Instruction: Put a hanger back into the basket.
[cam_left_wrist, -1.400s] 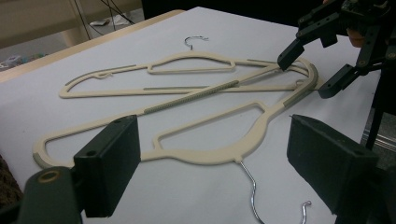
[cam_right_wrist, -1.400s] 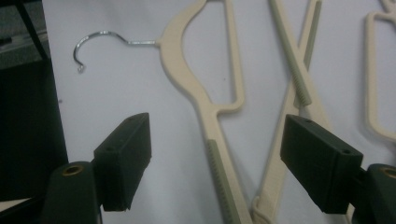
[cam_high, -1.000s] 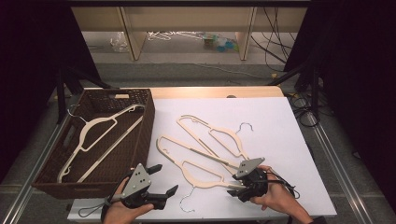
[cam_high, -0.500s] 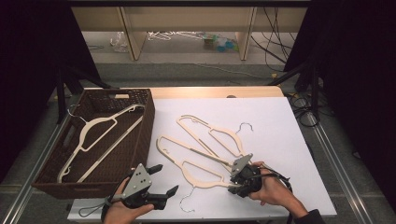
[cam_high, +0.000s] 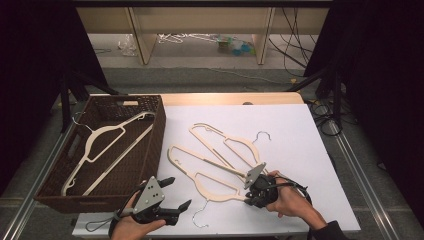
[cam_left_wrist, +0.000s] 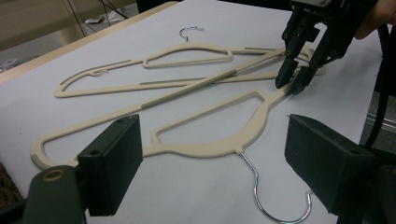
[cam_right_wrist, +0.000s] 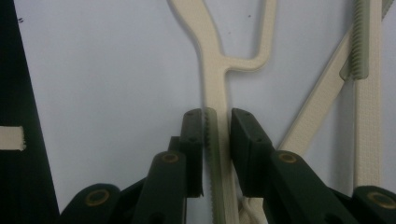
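Right claw (cam_high: 254, 192): jaws nearly closed around the arm of the near hanger (cam_high: 210, 184), one jaw touching, a thin gap at the other. The near hanger, cream plastic with a metal hook, lies flat on the white tabletop (cam_high: 300, 140), crossed with a second hanger (cam_high: 225, 145). Left claw (cam_high: 172, 195): wide open, empty, near the hook. Wicker basket (cam_high: 157, 135), left of the tabletop: holds a third hanger (cam_high: 107, 145).

Cream hanger (cam_high: 210, 175) flat on white table, overlapping second hanger (cam_high: 227, 142).
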